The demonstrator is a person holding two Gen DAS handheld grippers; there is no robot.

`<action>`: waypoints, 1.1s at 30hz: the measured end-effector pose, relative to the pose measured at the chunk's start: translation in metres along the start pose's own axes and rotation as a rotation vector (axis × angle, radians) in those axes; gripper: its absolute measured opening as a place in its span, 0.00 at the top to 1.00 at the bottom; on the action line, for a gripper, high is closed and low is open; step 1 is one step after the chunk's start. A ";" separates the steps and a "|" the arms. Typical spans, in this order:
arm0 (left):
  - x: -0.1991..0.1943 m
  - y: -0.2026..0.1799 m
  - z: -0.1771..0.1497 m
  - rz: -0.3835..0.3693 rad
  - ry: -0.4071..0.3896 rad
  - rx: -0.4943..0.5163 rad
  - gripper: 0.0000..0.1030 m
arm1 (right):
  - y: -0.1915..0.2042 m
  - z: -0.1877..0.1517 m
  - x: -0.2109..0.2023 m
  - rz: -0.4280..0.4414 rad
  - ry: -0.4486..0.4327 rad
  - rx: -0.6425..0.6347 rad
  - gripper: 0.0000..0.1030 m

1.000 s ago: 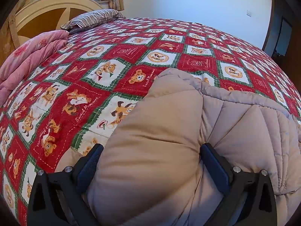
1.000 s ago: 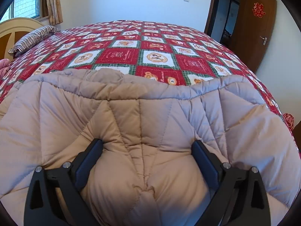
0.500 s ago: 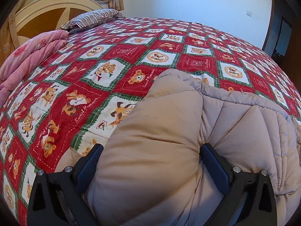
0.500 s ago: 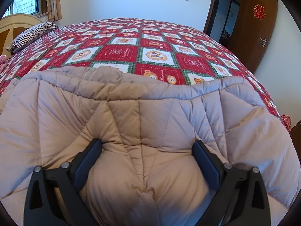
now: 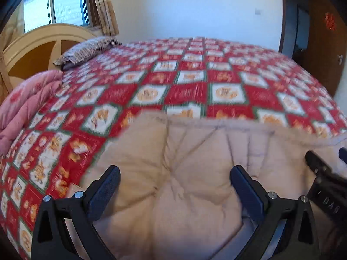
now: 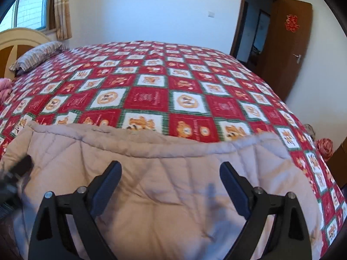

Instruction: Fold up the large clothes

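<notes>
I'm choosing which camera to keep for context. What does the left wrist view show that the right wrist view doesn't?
Only the left wrist view shows the long pink quilt by the headboard; the right catches just a pink scrap. Only the right shows the red bundle beyond the bed's far edge. Both share the beige padded coat, striped pillow, red patchwork bedspread and brown door.

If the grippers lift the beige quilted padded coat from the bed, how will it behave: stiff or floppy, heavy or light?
The beige quilted padded coat will probably flop and sag, since it drapes in soft bulges on the red patchwork bedspread. Its puffy stitched panels suggest it is light for its bulk. The smooth fabric may slip, so wide-open jaws should gather a thick fold.
</notes>
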State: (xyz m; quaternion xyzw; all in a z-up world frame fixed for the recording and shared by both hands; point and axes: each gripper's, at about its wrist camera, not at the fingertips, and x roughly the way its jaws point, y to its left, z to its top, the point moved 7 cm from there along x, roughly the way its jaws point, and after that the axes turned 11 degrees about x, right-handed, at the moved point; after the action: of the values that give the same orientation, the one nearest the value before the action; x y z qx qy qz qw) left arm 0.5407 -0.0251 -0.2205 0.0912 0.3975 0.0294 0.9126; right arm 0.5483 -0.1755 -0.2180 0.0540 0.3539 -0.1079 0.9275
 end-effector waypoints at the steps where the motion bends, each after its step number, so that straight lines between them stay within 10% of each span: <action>1: 0.007 0.001 -0.004 -0.022 0.002 -0.020 0.01 | 0.001 -0.003 0.009 -0.009 0.018 -0.002 0.09; 17: 0.021 -0.004 -0.012 0.056 -0.015 -0.028 0.01 | 0.009 -0.024 0.048 -0.057 0.078 -0.035 0.01; 22: 0.008 0.001 -0.010 -0.023 0.045 0.008 0.01 | 0.010 -0.023 0.052 -0.064 0.099 -0.049 0.00; 28: -0.060 0.043 -0.036 0.040 -0.074 0.045 0.01 | 0.006 -0.030 0.005 -0.003 0.105 -0.045 0.01; 33: -0.024 0.062 -0.074 0.041 0.031 -0.048 0.01 | 0.002 -0.062 -0.016 -0.023 0.085 -0.034 0.00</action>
State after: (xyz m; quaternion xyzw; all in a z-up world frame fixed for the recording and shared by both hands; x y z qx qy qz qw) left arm 0.4718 0.0431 -0.2406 0.0768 0.4089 0.0592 0.9074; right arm 0.4975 -0.1602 -0.2537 0.0384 0.3954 -0.1103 0.9110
